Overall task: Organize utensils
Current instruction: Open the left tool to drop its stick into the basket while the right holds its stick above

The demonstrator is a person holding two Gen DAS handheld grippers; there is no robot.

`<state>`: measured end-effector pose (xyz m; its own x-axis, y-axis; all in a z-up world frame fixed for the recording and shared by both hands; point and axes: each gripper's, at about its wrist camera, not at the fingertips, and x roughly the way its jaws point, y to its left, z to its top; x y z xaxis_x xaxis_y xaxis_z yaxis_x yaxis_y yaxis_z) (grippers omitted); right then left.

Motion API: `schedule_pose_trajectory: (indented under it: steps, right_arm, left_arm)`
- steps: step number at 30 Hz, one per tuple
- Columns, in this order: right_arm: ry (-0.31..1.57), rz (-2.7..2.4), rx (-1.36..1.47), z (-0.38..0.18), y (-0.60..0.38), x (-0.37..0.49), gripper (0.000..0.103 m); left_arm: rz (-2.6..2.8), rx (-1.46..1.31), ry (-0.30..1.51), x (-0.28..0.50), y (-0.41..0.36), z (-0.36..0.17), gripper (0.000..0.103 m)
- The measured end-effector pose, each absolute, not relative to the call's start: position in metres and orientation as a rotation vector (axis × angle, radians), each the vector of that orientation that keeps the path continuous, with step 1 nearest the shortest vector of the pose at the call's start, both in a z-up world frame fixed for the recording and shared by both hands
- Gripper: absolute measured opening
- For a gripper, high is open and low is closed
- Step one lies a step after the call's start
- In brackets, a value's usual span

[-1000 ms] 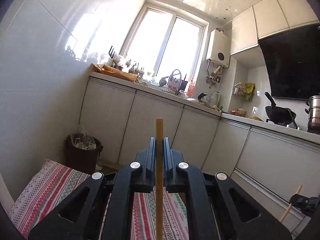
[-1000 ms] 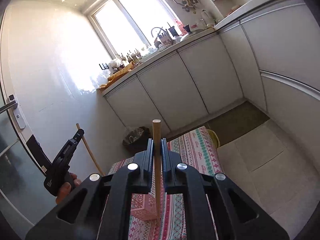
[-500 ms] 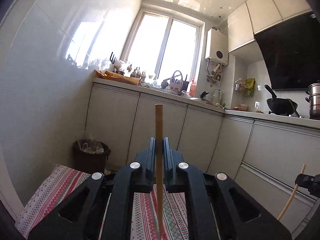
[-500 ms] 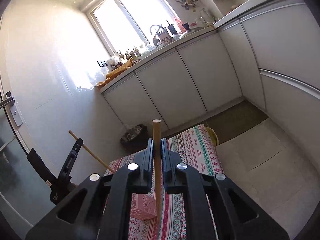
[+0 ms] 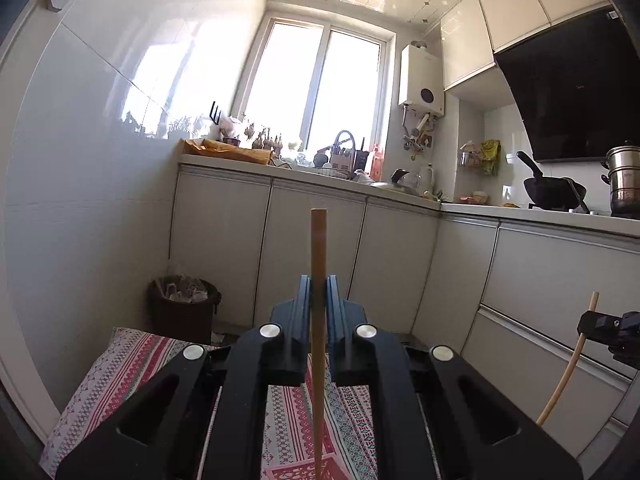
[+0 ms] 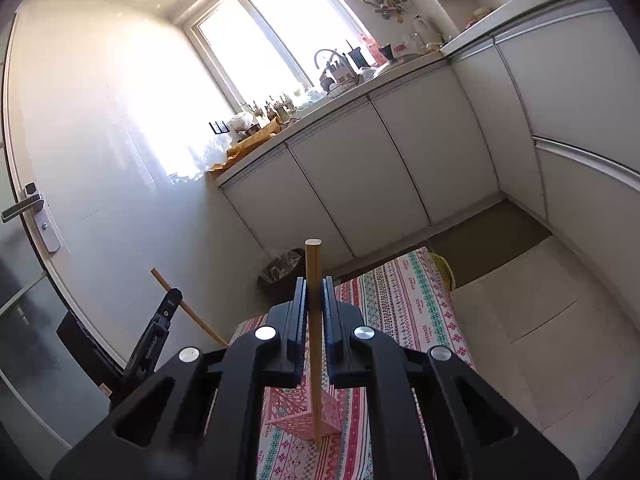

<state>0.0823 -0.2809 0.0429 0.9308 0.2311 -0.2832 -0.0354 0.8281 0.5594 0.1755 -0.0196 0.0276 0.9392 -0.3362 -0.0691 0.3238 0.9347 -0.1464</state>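
My left gripper (image 5: pixel 319 284) is shut on a wooden chopstick (image 5: pixel 319 248) that stands upright between its fingers. My right gripper (image 6: pixel 315 286) is shut on a second wooden chopstick (image 6: pixel 313 264), also upright. A pink lattice utensil holder (image 6: pixel 304 416) stands on the patterned tablecloth (image 6: pixel 404 312) below the right gripper; the chopstick's lower end hangs over it. Its rim also shows in the left wrist view (image 5: pixel 296 470). The right gripper (image 5: pixel 600 326) shows at the right edge of the left wrist view, and the left gripper (image 6: pixel 160 328) at the left of the right wrist view.
White kitchen cabinets (image 5: pixel 320 240) run along the back and right. A brown waste bin (image 5: pixel 182 308) stands by the wall beyond the table. A door with a handle (image 6: pixel 24 208) is at the left. A wok (image 5: pixel 552 190) and a steel pot (image 5: pixel 624 180) sit on the counter.
Both grippers have tilted upward a little while holding their chopsticks. The left gripper has dropped lower in the right wrist view and its chopstick leans more.
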Motion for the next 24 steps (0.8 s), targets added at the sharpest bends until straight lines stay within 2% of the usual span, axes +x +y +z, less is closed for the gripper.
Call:
schedule_pose_trajectory:
  steps: [12,13,14,18,24]
  right_arm:
    - [0.333,0.159,0.600,0.047,-0.285,0.075,0.008]
    - [0.331,0.160,0.603,0.048,-0.285,0.076,0.008]
    - [0.327,0.160,0.605,0.049,-0.285,0.075,0.008]
    - [0.305,0.179,0.621,0.057,-0.282,0.071,0.008]
    - [0.256,0.220,0.634,0.080,-0.266,0.071,0.008]
  left_arm:
    - [-0.346,-0.142,0.106,0.178,-0.024,0.019,0.008]
    - [-0.345,-0.154,0.113,0.178,-0.022,0.017,0.012]
    - [-0.339,-0.162,0.115,0.177,-0.020,0.016,0.021]
    - [-0.312,-0.175,0.082,0.165,-0.011,0.029,0.046]
    - [-0.265,-0.143,0.037,0.141,0.006,0.060,0.055]
